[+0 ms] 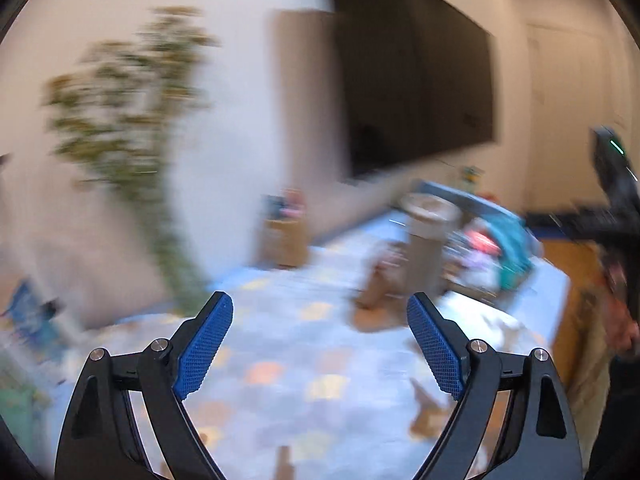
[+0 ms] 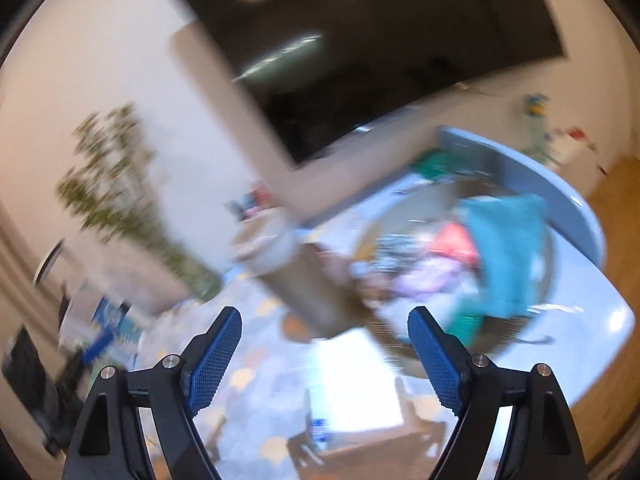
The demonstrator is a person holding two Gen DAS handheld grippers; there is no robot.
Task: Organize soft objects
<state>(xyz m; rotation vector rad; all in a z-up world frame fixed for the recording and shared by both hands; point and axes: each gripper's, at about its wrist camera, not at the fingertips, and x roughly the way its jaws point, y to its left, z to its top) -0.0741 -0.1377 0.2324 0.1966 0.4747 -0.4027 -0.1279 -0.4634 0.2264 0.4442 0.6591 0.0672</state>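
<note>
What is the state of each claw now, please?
Left claw: open, holding nothing.
Right claw: open, holding nothing.

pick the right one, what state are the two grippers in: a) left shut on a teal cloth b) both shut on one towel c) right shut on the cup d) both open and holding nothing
d: the left gripper and the right gripper both show their blue jaws spread wide with nothing between them, while the teal cloth lies farther off in the round basket, blurred by motion.
</note>
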